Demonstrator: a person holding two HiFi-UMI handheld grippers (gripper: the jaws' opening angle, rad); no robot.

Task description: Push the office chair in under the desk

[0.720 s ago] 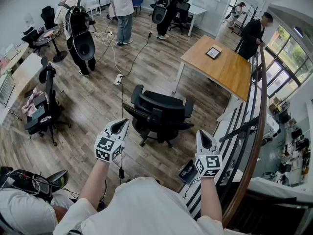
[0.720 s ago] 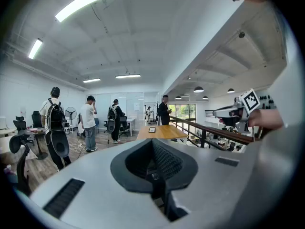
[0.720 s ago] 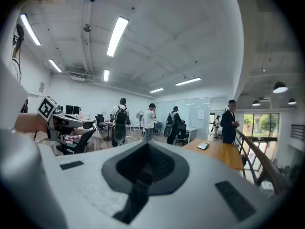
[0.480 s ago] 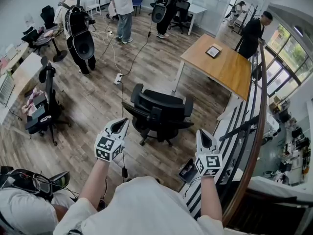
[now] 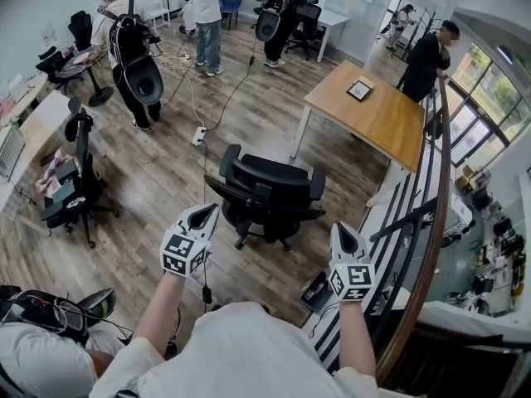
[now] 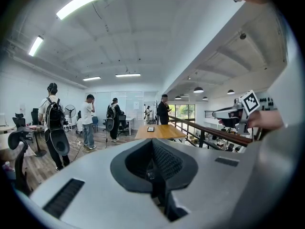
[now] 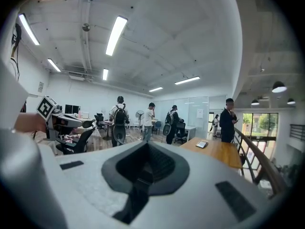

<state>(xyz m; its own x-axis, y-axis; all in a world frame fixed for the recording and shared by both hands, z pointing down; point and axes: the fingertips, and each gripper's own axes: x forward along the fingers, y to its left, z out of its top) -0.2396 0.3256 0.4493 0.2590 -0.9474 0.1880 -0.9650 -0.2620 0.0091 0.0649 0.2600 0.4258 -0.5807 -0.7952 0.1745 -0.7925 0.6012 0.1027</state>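
Observation:
A black office chair (image 5: 267, 196) stands on the wood floor, away from the wooden desk (image 5: 377, 114), which is beyond it to the right. The chair's back faces me. My left gripper (image 5: 202, 215) hangs shut and empty just short of the chair's left side, not touching it. My right gripper (image 5: 342, 233) is shut and empty too, to the right of the chair's base. In the left gripper view the shut gripper (image 6: 153, 162) points across the room toward the desk (image 6: 159, 131). The right gripper view shows the desk (image 7: 217, 151) at right.
A tablet (image 5: 360, 89) lies on the desk. A curved railing (image 5: 433, 222) runs close on my right. A power strip (image 5: 199, 135) and cables cross the floor behind the chair. Another chair (image 5: 76, 181) stands at left. Several people stand at the back. A dark device (image 5: 317, 290) lies near my feet.
Both grippers and the chair hold their places. Only the people in the background have shifted a little.

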